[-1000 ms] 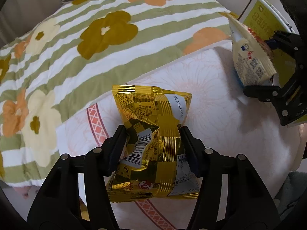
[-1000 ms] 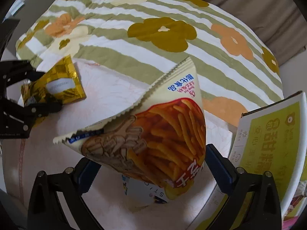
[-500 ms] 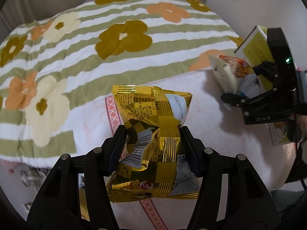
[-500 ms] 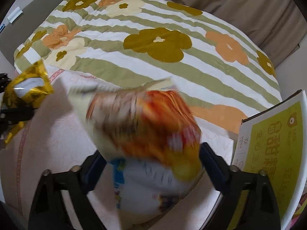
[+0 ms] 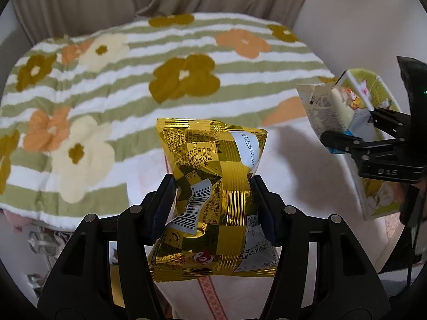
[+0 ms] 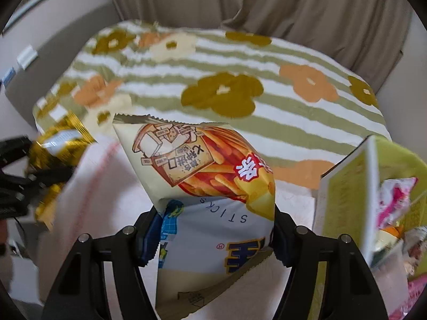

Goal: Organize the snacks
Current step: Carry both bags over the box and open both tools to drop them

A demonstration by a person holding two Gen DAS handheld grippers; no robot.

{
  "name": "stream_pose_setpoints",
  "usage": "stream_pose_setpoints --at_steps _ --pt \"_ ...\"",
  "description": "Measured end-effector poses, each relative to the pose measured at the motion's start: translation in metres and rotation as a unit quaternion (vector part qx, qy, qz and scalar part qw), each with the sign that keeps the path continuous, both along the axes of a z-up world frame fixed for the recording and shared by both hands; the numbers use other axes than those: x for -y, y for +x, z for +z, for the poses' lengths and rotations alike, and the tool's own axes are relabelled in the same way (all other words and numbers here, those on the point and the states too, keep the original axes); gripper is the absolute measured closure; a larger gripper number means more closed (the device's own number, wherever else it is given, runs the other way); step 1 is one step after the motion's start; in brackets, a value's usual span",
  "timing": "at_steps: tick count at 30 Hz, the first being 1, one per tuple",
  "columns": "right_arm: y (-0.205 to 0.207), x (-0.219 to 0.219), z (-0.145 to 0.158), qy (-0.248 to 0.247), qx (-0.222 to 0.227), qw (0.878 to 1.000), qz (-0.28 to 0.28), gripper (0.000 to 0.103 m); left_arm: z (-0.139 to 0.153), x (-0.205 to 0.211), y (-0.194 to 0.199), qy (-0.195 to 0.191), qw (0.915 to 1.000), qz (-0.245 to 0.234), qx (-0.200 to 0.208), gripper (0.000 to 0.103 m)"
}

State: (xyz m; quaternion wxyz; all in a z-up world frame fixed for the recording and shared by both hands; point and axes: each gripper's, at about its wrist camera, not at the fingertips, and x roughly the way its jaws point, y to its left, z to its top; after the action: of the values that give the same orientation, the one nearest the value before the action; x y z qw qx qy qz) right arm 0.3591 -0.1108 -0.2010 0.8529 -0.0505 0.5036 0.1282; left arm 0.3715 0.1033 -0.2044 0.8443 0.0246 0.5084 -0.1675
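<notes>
My left gripper [image 5: 212,202] is shut on a crinkled gold snack bag [image 5: 210,186], pinched at its waist and lifted off the bed. My right gripper [image 6: 213,232] is closing on a cream and orange bag of potato sticks [image 6: 202,176]; its pads press the bag's lower part and the bag hangs above the cloth. In the left wrist view the right gripper [image 5: 347,130] and its sticks bag [image 5: 328,109] appear at the right. The right wrist view catches the left gripper [image 6: 34,165] with the gold bag [image 6: 58,141] at the left edge.
A green and yellow open carton [image 6: 349,194] stands at the right with pink and other snack packs [image 6: 397,202] inside. A flowered striped blanket [image 5: 133,66] covers the bed behind a white patterned cloth [image 5: 288,165]. Curtains [image 6: 267,2] hang at the back.
The right gripper's jaws closed in on the sticks bag and lifted it. Both grippers rose with their bags, so more of the blanket, curtains and carton contents show.
</notes>
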Motion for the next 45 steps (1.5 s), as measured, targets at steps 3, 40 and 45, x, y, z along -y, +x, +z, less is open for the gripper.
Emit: stream_pose_setpoints --at_steps 3,40,45 --pt "-0.009 0.009 0.031 0.019 0.021 1.0 -0.011 0.039 0.027 0.013 -0.003 0.002 0.9997 -0.003 0.022 0.049" --pt "-0.088 0.315 0.109 0.102 0.058 0.989 -0.091 0.039 0.054 0.36 -0.012 0.005 0.9997 -0.022 0.009 0.003" --pt "-0.087 0.312 0.112 0.091 0.062 0.99 -0.084 0.039 0.061 0.33 -0.033 -0.028 0.9996 0.008 0.008 0.003"
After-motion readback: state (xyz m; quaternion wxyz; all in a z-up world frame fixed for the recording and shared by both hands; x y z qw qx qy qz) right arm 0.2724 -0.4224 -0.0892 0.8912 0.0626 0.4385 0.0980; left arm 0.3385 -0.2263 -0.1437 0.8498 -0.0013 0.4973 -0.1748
